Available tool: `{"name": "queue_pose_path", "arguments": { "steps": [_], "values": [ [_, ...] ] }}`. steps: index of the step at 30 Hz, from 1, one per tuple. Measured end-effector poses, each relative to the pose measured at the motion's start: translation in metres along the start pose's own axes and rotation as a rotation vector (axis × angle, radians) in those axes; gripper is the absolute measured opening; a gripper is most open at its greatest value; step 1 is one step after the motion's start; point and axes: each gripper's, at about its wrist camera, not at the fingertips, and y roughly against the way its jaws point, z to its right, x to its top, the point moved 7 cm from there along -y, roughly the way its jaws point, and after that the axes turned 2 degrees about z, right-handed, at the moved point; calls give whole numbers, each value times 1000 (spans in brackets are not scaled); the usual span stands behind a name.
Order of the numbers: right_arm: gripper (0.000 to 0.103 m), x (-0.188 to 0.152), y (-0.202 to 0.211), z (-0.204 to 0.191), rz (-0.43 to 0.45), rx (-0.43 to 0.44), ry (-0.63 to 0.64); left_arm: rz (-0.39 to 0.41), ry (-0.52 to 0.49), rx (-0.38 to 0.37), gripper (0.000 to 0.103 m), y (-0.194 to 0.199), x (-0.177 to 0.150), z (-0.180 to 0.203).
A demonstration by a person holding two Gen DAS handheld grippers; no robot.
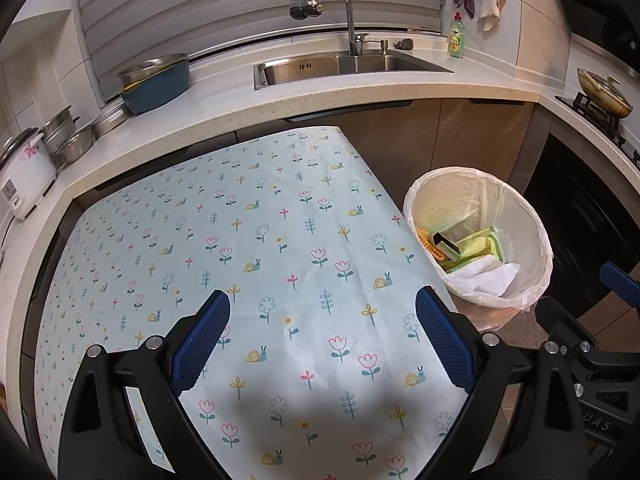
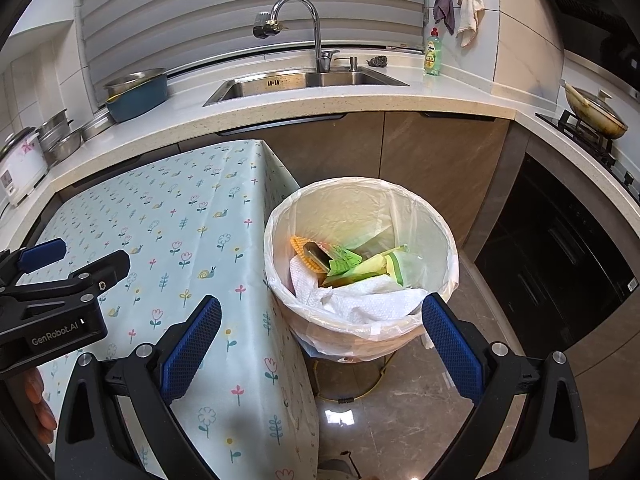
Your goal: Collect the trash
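Judging by how things lie, the collecting looks close to finished: the table (image 1: 280,240) with its snail-and-flower cloth shows no litter anywhere in the left wrist view, while the trash (image 2: 352,276) sits heaped in the bin (image 2: 444,232) at the centre of the right wrist view, just beside the table's right edge. The left gripper (image 1: 322,344) hangs over the lower middle of the cloth with its blue ribbed pads spread wide and nothing between them; the right gripper (image 2: 320,348) hovers at the lower middle of its frame, above the near rim of the bin, likewise wide and empty. My guess is that the step in hand is the pause after a drop, and the next move calls for a look round the table and floor for any stray scrap, or else for drawing both claws away. The cloth looks thin and smooth, faintly creased, hanging straight down the table's side. The bin is round with a pale, filmy plastic liner folded loosely over its rim; that film looks easy to snag. Inside lie a soft, dimpled white paper towel (image 2: 368,300), glossy green and yellow wrappers (image 2: 348,260), something orange and knobbly (image 2: 300,244) and a small dark box-like piece (image 1: 446,245) at the upper left of the heap.
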Motion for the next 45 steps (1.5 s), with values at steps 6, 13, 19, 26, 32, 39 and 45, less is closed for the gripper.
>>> {"name": "queue_pose_path", "arguments": {
  "steps": [6, 13, 19, 26, 32, 39, 45],
  "values": [
    [97, 0, 0, 0, 1, 0, -1, 2, -5, 3, 90, 0, 0, 0],
    [97, 3, 0, -1, 1, 0, 4, 2, -2, 3, 90, 0, 0, 0],
    [97, 2, 0, -1, 0, -1, 3, 1, -3, 2, 90, 0, -1, -1],
    [97, 3, 0, 0, -2, -3, 2, -12, -12, -7, 90, -1, -4, 3],
    [97, 0, -3, 3, -11, -4, -3, -56, -4, -5, 90, -9, -10, 4],
    [97, -3, -5, 3, -12, -3, -3, -45, -3, 12, 90, -8, -9, 6],
    [97, -4, -4, 7, -8, -10, -4, -49, -12, 10, 90, -9, -8, 11]
  ]
}}
